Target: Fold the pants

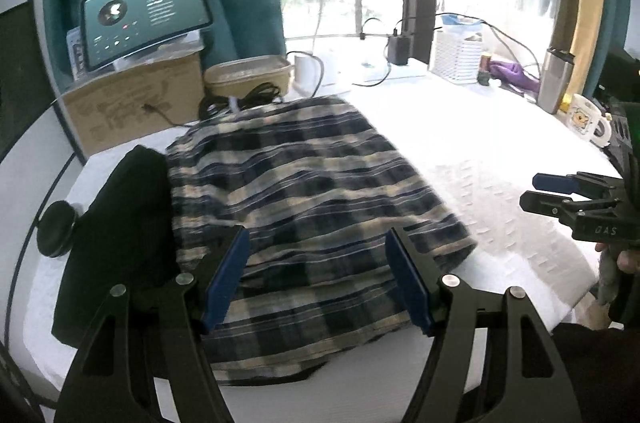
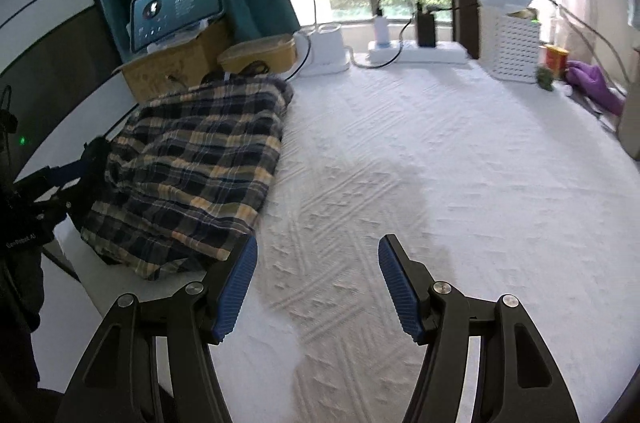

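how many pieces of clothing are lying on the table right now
2: the folded plaid pants at the table's left side, and a dark garment along their left edge. More may lie hidden underneath.

the left gripper (image 1: 318,279) is black, with two long curved arms, each cut through by a narrow slot and pinned with round silver screws. its fingers (image 1: 226,279) carry flat blue pads. the right gripper (image 2: 318,287) has the same build; its blue pads (image 2: 236,291) are finely ribbed. seen from the left wrist view, the right gripper's (image 1: 538,191) black body bears pale letters on its side. on the left gripper's (image 2: 60,179) housing small white lettering shows, too blurred to read, and a green light glows nearby. a dark sleeve (image 1: 596,363) shows beside it.
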Demonstrator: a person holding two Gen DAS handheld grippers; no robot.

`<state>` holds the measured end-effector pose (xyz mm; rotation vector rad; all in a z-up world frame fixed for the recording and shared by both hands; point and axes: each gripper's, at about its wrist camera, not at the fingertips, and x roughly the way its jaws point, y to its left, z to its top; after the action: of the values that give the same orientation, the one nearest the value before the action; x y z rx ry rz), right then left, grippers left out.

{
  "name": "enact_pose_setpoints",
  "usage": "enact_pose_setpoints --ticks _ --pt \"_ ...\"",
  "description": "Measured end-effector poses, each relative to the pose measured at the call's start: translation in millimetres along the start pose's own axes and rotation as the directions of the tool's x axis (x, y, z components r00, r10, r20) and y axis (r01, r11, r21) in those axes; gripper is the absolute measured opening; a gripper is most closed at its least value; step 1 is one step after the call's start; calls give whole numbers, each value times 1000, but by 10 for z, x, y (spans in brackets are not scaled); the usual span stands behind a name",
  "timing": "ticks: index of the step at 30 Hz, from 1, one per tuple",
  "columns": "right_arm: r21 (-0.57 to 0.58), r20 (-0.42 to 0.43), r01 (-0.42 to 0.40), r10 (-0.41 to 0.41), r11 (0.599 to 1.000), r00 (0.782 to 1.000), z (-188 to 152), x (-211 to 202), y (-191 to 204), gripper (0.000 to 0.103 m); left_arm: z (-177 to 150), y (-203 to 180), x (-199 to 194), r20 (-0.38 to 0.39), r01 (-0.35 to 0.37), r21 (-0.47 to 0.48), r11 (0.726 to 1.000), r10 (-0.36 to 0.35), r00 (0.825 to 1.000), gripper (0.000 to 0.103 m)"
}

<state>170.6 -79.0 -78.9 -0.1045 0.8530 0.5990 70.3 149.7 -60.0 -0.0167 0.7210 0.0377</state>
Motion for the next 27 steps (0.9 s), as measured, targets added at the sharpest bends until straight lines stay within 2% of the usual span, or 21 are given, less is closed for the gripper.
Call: enact_pose_setpoints --ticks 12,17,19,27 --pt "59 91 74 -79 996 993 -82 -582 -304 72 170 -480 -128 54 80 42 996 -82 995 70" --pt "63 109 107 -113 992 988 -110 -758 -353 73 227 -650 -180 88 78 54 996 -82 993 71" --pt "57 116 119 -125 991 985 -118 -832 -353 73 243 -692 -191 99 57 52 997 -62 993 80" --pt "46 171 161 -167 986 971 -101 -1146 -329 76 304 -835 -338 171 35 47 998 -43 984 82"
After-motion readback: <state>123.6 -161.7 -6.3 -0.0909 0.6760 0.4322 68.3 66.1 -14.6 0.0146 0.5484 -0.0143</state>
